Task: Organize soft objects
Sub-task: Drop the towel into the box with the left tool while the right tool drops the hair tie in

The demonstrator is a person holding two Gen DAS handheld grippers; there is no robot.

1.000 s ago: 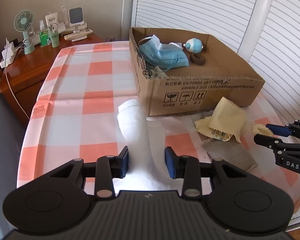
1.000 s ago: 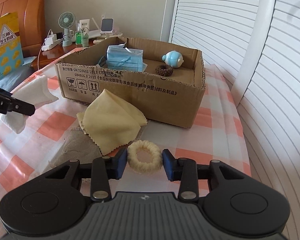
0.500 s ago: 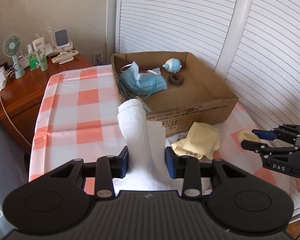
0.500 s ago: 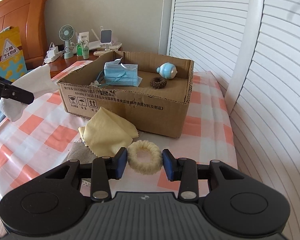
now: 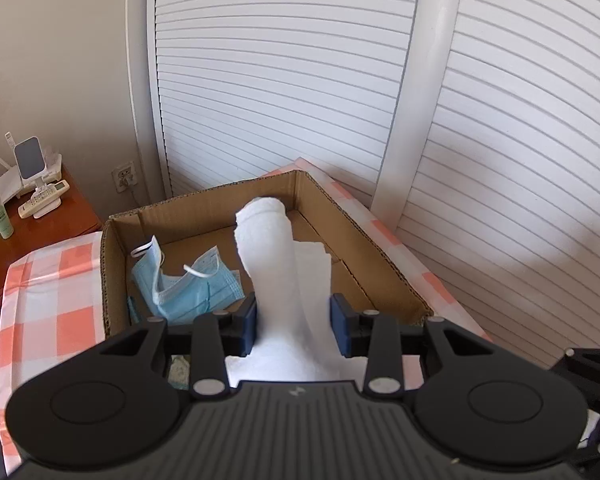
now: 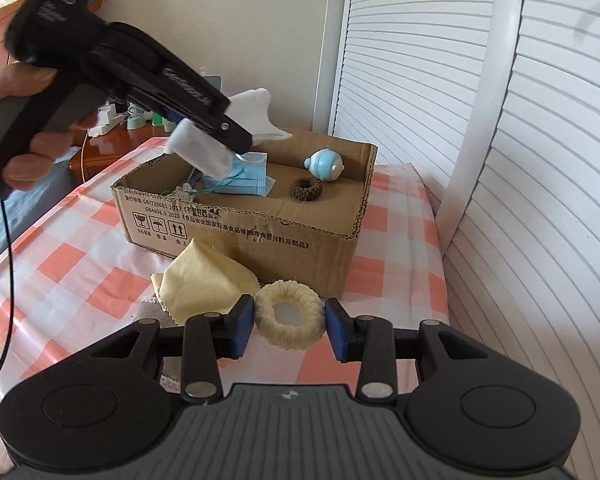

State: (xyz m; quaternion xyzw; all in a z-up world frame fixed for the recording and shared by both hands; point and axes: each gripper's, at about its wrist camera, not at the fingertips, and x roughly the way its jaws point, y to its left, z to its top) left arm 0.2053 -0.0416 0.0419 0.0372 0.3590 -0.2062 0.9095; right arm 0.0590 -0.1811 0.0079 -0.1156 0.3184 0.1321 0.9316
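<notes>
My left gripper is shut on a white towel and holds it in the air over the open cardboard box. In the right wrist view the towel hangs above the box's left end. My right gripper is shut on a cream fluffy hair tie, held just in front of the box. Inside the box lie a blue face mask, a brown hair tie and a blue round toy.
A yellow cloth and a grey cloth lie on the checked tablecloth in front of the box. A wooden side table with bottles and a remote stands at the left. White slatted doors rise behind.
My left gripper has lifted the white towel off the tablecloth and carried it forward over the box. My right gripper has risen a little, holding the cream hair tie.
</notes>
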